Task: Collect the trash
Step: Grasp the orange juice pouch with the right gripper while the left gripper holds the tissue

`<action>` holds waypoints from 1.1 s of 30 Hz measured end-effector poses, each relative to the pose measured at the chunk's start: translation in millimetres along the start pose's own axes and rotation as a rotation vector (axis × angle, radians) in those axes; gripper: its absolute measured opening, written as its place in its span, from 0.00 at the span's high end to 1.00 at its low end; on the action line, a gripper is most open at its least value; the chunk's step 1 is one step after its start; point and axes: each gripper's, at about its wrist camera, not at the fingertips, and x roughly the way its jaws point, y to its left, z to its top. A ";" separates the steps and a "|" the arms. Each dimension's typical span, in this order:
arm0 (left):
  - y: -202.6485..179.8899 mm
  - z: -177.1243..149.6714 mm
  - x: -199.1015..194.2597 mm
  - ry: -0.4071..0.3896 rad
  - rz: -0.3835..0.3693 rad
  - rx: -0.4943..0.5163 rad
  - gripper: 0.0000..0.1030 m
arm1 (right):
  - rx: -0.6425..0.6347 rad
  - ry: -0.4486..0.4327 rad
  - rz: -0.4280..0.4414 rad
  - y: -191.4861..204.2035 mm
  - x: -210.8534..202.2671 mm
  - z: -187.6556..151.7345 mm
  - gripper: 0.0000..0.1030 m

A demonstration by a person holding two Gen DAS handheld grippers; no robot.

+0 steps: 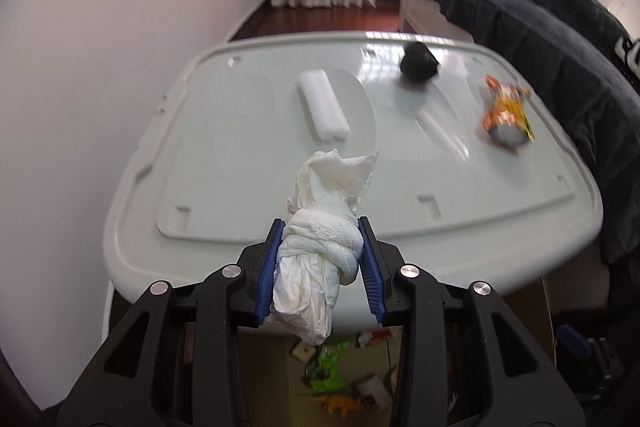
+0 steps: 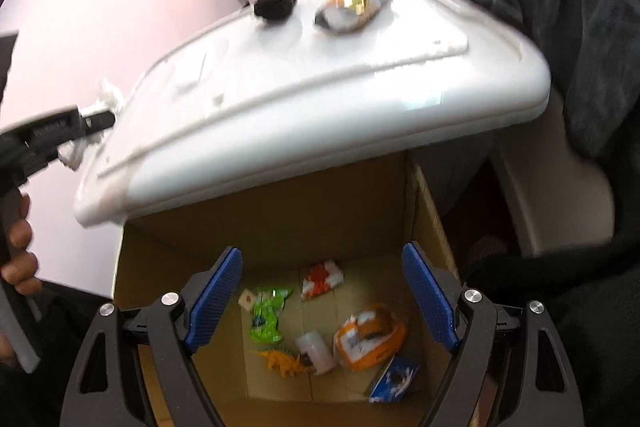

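My left gripper (image 1: 322, 227) is shut on a crumpled white tissue (image 1: 320, 251), held above the near edge of the white plastic lid (image 1: 248, 187); the tissue's ends stick out past both sides of the blue pads. On the lid lie a white foam block (image 1: 323, 105), a black crumpled lump (image 1: 419, 63) and an orange snack wrapper (image 1: 506, 113). My right gripper (image 2: 322, 263) stands open and empty over the cardboard box (image 2: 276, 203), with nothing between its fingers. In the right wrist view the left gripper (image 2: 94, 121) appears at the left with the tissue (image 2: 74, 151).
The box holds several pieces of trash: a green wrapper (image 2: 266, 315), an orange packet (image 2: 368, 337), a white cup (image 2: 316, 347), an orange toy dinosaur (image 2: 284, 361) and a blue packet (image 2: 394, 379). A dark blanket (image 1: 532, 27) lies at the right. A hand (image 2: 18, 251) grips the left handle.
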 end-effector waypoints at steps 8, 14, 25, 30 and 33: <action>20.6 2.6 16.9 -0.016 0.022 -0.122 0.66 | -0.071 -0.182 -0.082 -2.3 -11.4 126.6 0.15; 14.1 2.4 9.6 -0.048 0.027 -0.096 0.66 | -0.013 -0.120 -0.213 -15.8 58.5 216.5 0.15; 10.4 3.6 19.2 -0.022 0.014 -0.097 0.65 | 0.160 0.007 -0.293 -23.4 149.7 250.0 0.13; 14.2 3.7 21.4 -0.018 0.010 -0.119 0.65 | -0.026 -0.074 -0.368 14.6 158.5 228.3 0.55; 13.8 3.1 23.7 -0.017 0.013 -0.118 0.65 | -0.070 -0.074 -0.374 28.7 158.4 221.2 0.62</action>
